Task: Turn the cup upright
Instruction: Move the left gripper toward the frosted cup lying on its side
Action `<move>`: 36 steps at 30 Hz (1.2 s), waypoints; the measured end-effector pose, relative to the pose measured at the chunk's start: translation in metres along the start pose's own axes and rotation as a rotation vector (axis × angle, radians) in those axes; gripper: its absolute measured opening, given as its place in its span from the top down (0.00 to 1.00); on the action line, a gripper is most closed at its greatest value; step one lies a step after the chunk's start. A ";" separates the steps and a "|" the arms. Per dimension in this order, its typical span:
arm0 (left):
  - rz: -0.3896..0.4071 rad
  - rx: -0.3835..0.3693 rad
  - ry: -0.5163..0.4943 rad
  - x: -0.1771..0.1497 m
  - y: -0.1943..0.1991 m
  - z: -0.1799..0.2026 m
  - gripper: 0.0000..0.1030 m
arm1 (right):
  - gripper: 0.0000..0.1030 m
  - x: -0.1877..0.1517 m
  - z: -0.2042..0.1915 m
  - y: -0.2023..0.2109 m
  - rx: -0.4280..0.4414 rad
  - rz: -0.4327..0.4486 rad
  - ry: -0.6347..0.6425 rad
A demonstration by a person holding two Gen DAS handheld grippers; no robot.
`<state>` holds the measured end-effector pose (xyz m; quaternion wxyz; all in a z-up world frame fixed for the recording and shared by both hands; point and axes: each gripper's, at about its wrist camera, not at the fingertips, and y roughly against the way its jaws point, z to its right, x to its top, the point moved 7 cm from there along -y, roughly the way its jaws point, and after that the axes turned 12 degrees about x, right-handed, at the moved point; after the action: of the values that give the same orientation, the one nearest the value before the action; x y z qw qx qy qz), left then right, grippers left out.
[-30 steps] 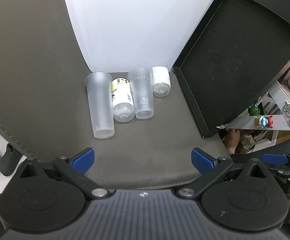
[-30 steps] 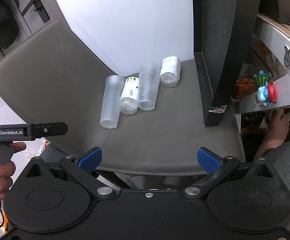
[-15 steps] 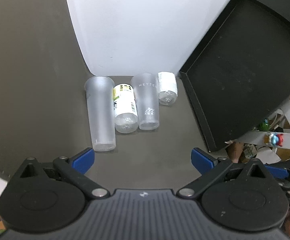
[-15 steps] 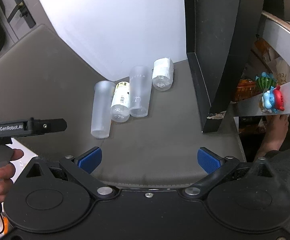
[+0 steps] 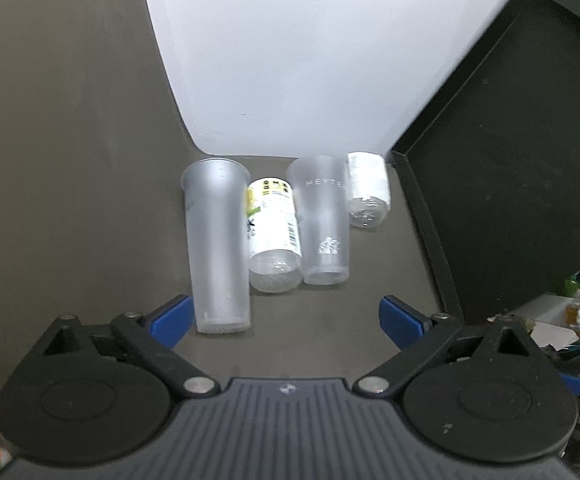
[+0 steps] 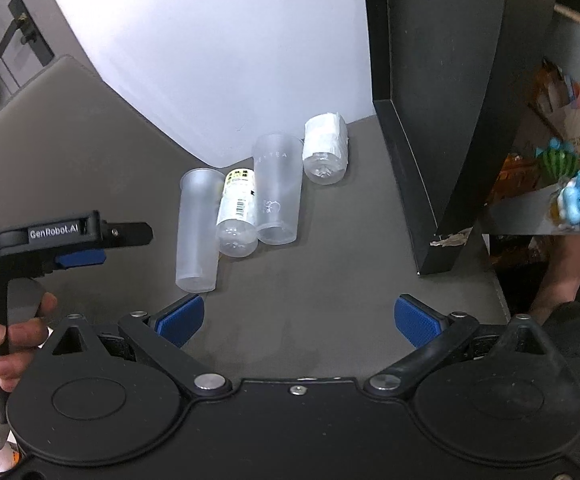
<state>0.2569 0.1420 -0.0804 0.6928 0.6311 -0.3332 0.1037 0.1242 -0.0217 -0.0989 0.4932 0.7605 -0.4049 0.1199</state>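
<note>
Cups lie on their sides on the grey tabletop (image 5: 89,160), none upright yet. Left tool (image 5: 285,318) has its blue pads spread wide and holds nothing; its left pad sits just beside the closed base of the tall frosted cup (image 5: 215,240). Right tool (image 6: 298,316) is likewise spread and bare, a little back from the row.

Outward from there I count four things side by side, touching or nearly so: two cups and two bottles. Next to the tall frosted cup lies a labelled bottle (image 5: 271,232), then a shorter clear cup (image 5: 324,220) with printed lettering, then a small white-wrapped bottle (image 5: 368,190). A black tray (image 5: 510,180) leans at the right.

These cups look thin, light and slick, likely to squash under a hard squeeze. I'd pinch the tall one gently across its body, closer to the stiffer base.
</note>
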 end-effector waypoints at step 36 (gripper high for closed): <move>-0.195 0.154 0.018 0.046 -0.141 -0.017 0.42 | 0.01 0.002 0.048 -0.033 -0.106 0.025 -0.110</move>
<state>0.3769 0.1193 -0.1666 0.6522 0.7108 -0.2550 0.0666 0.1395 -0.0572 -0.1427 0.5084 0.7336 -0.4466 0.0626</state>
